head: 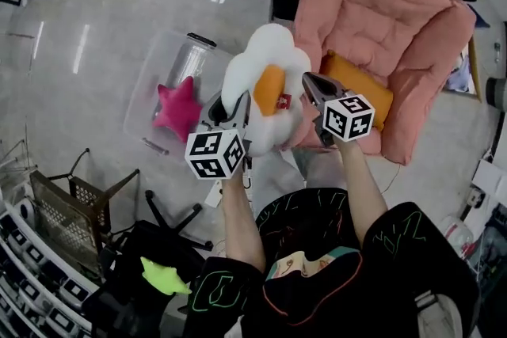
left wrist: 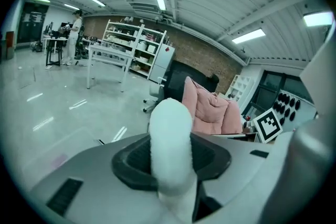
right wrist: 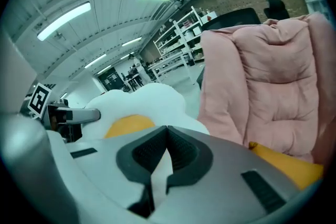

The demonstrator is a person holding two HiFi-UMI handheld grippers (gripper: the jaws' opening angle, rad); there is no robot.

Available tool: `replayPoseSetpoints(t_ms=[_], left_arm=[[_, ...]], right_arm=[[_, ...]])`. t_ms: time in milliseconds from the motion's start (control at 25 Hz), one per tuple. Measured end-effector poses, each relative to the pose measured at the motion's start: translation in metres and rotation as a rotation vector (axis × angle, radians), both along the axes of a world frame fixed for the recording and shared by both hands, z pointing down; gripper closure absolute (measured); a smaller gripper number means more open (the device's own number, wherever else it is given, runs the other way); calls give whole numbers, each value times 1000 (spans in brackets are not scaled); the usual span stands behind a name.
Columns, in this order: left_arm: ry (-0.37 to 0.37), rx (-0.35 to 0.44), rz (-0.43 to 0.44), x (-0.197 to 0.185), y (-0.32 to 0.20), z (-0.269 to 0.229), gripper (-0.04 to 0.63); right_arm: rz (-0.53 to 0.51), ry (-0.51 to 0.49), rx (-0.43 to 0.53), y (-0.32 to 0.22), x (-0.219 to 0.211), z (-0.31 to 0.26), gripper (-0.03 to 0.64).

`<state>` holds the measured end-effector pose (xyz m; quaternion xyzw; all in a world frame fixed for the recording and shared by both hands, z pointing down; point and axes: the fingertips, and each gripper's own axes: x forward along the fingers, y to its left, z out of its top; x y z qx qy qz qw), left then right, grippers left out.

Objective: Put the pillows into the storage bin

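1. Left gripper (head: 230, 113): jaws clenched on a fat white lobe of the egg pillow (head: 265, 79). The left gripper view shows that lobe bulging up between them.
2. Right gripper (head: 310, 88): jaws pressed almost together, nipping a thin white edge of the same pillow at its 3 o'clock side.
3. The egg pillow hangs in the air between the two grippers, in front of the person's chest. It is in neither the bin nor the chair.
4. Storage bin (head: 154, 71): clear plastic, on the floor near the egg pillow, at its 10 o'clock. A pink star pillow (head: 176, 108) lies inside, so one item is done.
5. Pink armchair (head: 396, 20) at 2 o'clock of the egg pillow. An orange pillow (head: 363, 87) sits on its seat, not yet moved.
6. A green star-shaped soft thing (head: 165, 277) lies at 7 o'clock on dark furniture. I cannot tell whether it belongs to the task.
7. Judgement: roughly the middle of the task, with one pillow binned, one in transit and at least one waiting.
8. Only the head view shows the bin and its contents. Only the gripper views show how the jaws bite. The left gripper view adds far shelving and a person standing at a tabletop. The right gripper view shows the yolk patch, the other gripper's marker cube and the orange pillow's edge at 4 o'clock.
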<state>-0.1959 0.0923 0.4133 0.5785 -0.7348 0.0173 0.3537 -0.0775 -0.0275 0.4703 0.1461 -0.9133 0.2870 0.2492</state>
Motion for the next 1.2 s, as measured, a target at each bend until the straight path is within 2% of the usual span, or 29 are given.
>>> replayPoseSetpoints(t_ms=[120,280,440,600,880,1000,1080,1200], left_arm=[[-11,20,-73,-44,38,3,448],[-25,10,-183,-97,82,22,449],[-14,-13,-287,-144,121,39,448],[8,-50,-351,-186,157,72,445],[46,-121,-415,-240,188,129,436],[51,-139,-420,-264,181,143,399],[46,-126,-414,-276,169,147,375],[45,-82,-370,-279,142,143,374]], right_arm=[[-59,6,2,29,-45,8,612],[-156,21,-2,59,-99,27,613],[-233,45,2,82,-135,30,614],[-283,74,8,103,-166,43,614],[-319,140,14,123,-196,67,614],[-316,165,15,117,-204,69,613],[-302,181,8,111,-204,72,614],[-259,200,-4,100,-192,78,613]])
